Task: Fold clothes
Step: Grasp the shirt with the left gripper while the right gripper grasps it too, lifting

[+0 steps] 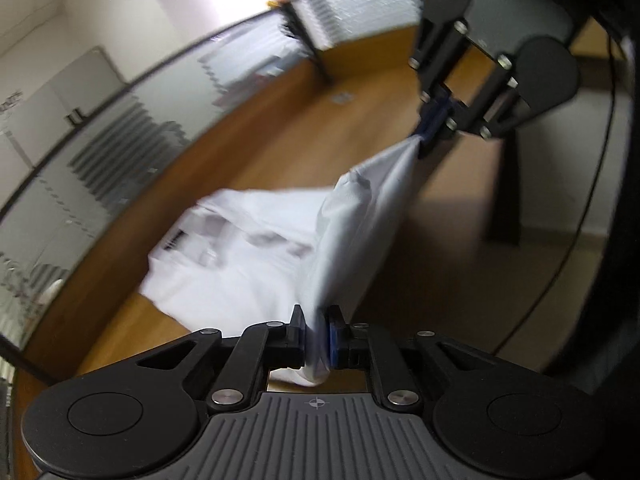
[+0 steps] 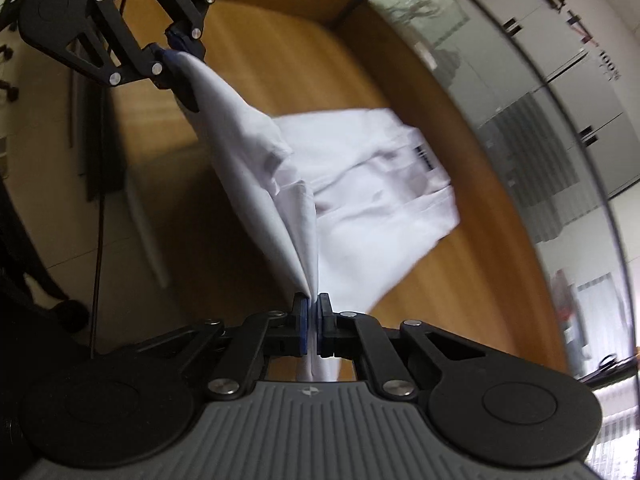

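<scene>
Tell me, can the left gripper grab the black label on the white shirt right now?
Probably not: the left gripper is already shut on the white shirt's edge, and the black label lies farther off on the wooden table. It would have to let go first.

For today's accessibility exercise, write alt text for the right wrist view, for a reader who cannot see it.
Two black two-finger grippers pinch one edge of a white cloth garment, holding it stretched above a brown wooden table. The right gripper is clamped on the fabric at bottom centre, the left gripper at upper left; the rest of the garment lies on the table.
</scene>
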`<state>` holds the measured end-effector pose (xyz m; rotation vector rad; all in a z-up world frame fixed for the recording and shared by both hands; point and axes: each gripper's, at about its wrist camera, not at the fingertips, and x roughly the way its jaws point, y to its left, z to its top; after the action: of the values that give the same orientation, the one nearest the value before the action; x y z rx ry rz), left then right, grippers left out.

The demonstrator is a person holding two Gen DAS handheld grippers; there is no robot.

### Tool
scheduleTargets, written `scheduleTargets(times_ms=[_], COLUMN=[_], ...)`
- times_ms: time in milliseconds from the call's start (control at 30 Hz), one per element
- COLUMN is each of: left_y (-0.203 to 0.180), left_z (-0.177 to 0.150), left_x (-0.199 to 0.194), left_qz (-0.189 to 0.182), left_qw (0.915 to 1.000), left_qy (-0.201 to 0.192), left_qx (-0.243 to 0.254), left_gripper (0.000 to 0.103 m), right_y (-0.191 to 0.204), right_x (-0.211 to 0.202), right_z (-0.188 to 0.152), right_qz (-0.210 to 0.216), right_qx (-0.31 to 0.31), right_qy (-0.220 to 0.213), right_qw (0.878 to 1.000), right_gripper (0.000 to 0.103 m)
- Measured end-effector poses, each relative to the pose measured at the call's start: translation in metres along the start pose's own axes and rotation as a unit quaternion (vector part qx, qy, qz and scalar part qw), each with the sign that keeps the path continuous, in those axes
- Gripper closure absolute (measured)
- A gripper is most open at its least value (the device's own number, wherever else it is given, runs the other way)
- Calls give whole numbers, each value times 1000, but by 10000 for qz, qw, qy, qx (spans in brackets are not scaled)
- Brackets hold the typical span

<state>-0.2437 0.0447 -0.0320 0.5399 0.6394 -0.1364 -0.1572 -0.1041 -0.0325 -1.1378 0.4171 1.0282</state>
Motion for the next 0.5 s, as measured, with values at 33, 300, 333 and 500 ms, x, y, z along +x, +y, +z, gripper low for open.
scheduleTargets(times_ms=[33, 300, 333, 500], left_y=[10, 83, 91, 116], left_z=[7, 45, 46, 35], left_x=[4, 68, 79, 126], left_qz=[49, 293, 304, 310], left_qw=[9999, 9919, 9900, 9744], left_qy=[22, 582, 674, 1161], left_qx=[-103, -1089, -1202, -1901], left_gripper=[90, 90, 90, 90], right_y=[-10, -85, -92, -117], right_x=[3, 59, 70, 127], right_z=[5, 46, 50, 68], right_qz=[-23, 58, 120, 522], right_qx=[-49, -554, -634, -907], right_qy=[-22, -168, -181, -169], right_qw=[10000, 9983, 9978, 9944], right_gripper=[99, 99, 99, 99])
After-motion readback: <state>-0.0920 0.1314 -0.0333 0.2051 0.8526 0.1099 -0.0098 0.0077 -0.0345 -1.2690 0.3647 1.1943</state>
